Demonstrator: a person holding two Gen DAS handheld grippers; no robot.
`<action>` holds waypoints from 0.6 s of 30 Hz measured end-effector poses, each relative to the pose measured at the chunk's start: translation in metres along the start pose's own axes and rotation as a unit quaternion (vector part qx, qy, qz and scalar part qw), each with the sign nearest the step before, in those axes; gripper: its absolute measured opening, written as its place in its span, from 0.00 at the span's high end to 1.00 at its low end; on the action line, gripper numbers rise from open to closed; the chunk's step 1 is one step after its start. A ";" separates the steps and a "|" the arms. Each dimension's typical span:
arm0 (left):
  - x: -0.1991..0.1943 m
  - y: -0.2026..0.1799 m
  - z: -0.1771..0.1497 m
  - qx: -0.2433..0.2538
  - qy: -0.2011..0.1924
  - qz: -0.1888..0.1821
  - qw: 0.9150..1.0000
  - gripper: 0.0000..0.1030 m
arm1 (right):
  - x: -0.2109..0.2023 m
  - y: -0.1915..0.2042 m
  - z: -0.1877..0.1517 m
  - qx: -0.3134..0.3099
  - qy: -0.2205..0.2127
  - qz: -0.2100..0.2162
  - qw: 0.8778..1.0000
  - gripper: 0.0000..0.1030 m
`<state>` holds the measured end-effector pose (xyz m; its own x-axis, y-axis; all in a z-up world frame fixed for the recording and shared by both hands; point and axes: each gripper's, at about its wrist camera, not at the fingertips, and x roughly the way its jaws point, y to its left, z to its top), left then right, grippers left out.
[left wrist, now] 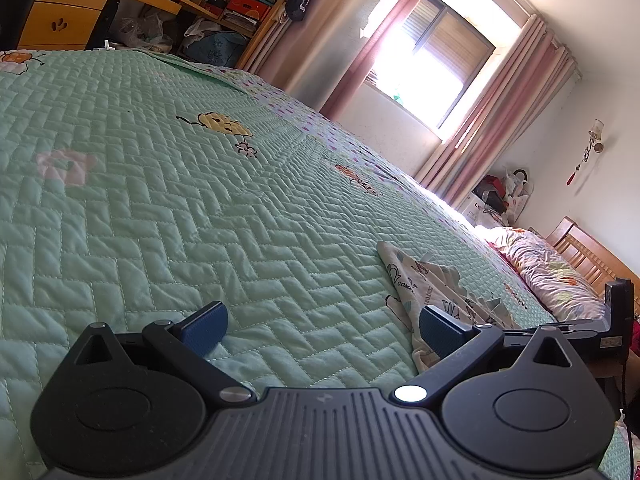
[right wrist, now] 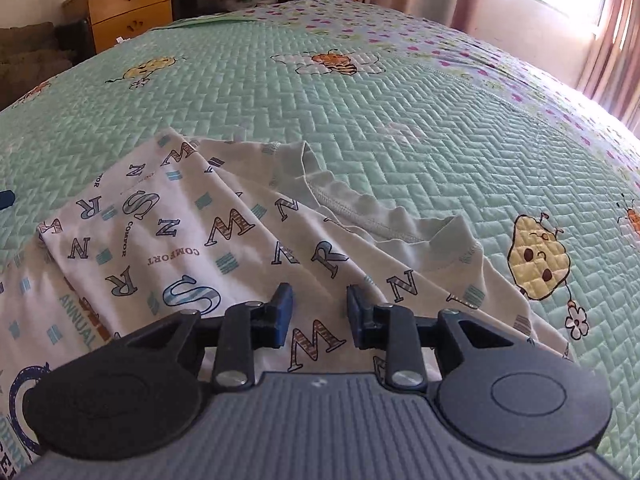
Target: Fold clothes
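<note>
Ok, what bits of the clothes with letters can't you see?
- Right wrist view: the garment runs under the right gripper and off the left edge.
- Left wrist view: a finger of the left gripper covers its near end.
- Shirt or trousers: too crumpled to tell.

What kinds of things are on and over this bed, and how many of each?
Black hand-held grippers with blue pads: 2, the left hand-held gripper and the right hand-held gripper
Mint-green quilted bedspread: 1
White letter-print cloth garment: 1
Pink floral pillow: 1
Total: 5
</note>
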<state>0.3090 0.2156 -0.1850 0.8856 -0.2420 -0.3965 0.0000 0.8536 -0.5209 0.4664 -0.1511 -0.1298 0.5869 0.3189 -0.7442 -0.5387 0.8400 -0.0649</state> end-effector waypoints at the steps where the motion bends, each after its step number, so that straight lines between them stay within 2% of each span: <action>1: 0.000 0.000 0.000 0.000 0.000 0.000 1.000 0.01 | -0.002 0.001 0.001 -0.004 -0.004 -0.003 1.000 0.99; 6: 0.000 0.000 0.000 0.000 0.000 0.000 1.000 0.01 | -0.012 0.000 0.016 -0.014 -0.040 -0.025 0.999 0.99; 9: 0.000 0.000 0.000 0.000 0.000 0.000 1.000 0.01 | -0.004 -0.003 0.024 -0.017 -0.038 -0.039 0.998 0.97; 12: 0.000 0.001 0.001 -0.001 0.000 -0.001 1.000 0.01 | 0.014 -0.006 0.018 -0.010 -0.002 -0.060 0.998 0.75; 15: 0.000 0.001 0.001 -0.001 0.000 0.000 1.000 0.01 | -0.007 -0.012 0.004 0.049 -0.044 -0.050 0.997 0.74; 17: 0.000 0.000 0.001 0.000 0.000 0.000 1.000 0.01 | -0.029 -0.015 -0.007 0.087 -0.082 -0.031 0.992 0.69; 18: 0.000 0.000 0.001 0.000 0.000 0.000 1.000 0.01 | -0.037 -0.015 -0.013 0.095 -0.094 -0.022 0.991 0.63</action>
<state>0.3091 0.2159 -0.1845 0.8853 -0.2418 -0.3973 -0.0005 0.8537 -0.5207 0.4448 -0.1809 -0.1094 0.7185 0.3419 -0.6057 -0.3977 0.9164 0.0456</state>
